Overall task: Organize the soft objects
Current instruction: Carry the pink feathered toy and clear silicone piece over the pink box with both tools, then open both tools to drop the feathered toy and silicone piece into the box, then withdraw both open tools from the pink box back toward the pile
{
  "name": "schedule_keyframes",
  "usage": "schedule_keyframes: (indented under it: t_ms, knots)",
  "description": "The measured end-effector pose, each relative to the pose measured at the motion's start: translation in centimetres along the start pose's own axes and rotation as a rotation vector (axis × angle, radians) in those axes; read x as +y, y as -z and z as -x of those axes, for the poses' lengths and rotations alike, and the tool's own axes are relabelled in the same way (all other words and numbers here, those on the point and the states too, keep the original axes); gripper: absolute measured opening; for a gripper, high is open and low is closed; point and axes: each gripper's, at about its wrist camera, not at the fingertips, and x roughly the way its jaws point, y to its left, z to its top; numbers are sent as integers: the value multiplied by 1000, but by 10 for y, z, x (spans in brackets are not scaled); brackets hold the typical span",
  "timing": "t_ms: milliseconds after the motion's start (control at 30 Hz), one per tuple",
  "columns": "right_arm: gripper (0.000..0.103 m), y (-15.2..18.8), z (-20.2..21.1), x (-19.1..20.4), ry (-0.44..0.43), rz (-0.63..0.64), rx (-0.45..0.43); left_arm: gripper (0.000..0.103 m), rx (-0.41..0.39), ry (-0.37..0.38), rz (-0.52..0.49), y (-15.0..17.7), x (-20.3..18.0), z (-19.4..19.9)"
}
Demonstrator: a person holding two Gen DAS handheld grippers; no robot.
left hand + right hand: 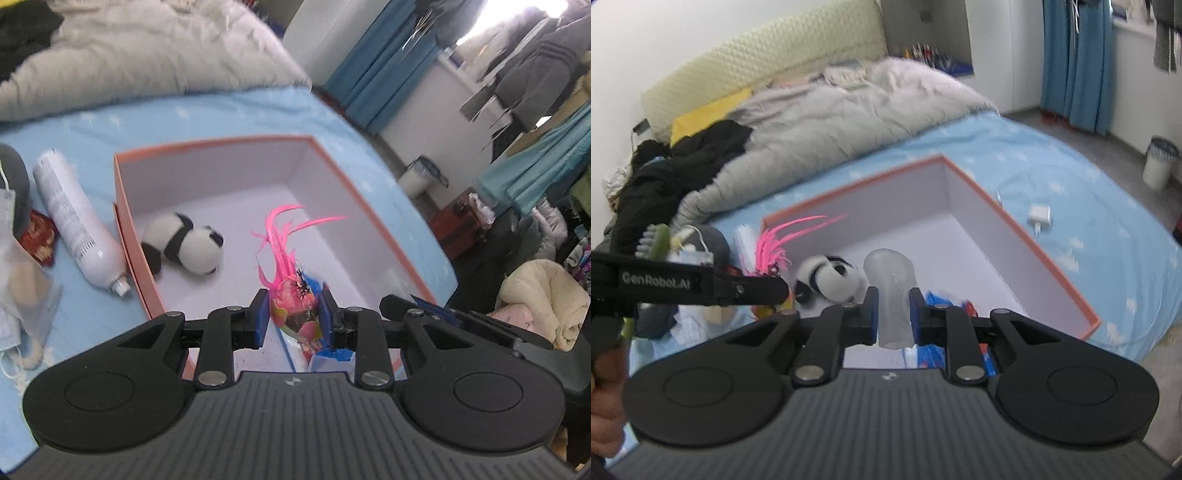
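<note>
An orange box (pixel 122 206) with a white inside lies on the blue bed; it also shows in the right wrist view (pixel 1027 232). A panda plush (pixel 184 243) lies inside it, also seen in the right wrist view (pixel 827 275). My left gripper (pixel 293 314) is shut on a pink feathered toy (pixel 291 295) above the box's near end; the feathers show in the right wrist view (pixel 775 243). My right gripper (pixel 893 314) is shut on a translucent soft cylinder (pixel 892 280) over the box. Blue and red items (pixel 934 295) lie under it.
A white spray bottle (pixel 77 221), a red pouch (pixel 38 242) and a clear bag (pixel 22 280) lie left of the box. A grey duvet (pixel 831 114) and black clothes (pixel 683 162) cover the bed's head. A white charger (pixel 1039 216) lies right of the box. A bin (pixel 1160 162) stands on the floor.
</note>
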Motion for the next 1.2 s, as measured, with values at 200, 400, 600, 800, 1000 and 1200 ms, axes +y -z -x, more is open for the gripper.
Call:
schedule_keyframes:
  t_ms: [200,400,600,800,1000,1200]
  knots:
    - [22,12,-27,-20,24,-24,82,33,53,-30,-27,0,-3,-26]
    - [26,21,-21,-23,49,-26,72,33,84,-60,-56,2,-9,-38]
    - [45,23,-21,-24,32,-24,82,50,92,-76,-40,8,-6,-37]
    - [45,20,-6,-23,10,-37,33,50,26,-92,-76,9,-6,-12]
    - [45,15,21,-7,-32,-14,-50,50,-106,-126,-159,17,-13,33]
    - [45,15,51,17,-79,10,-141,50,-225,-157,-218,35,-19,83]
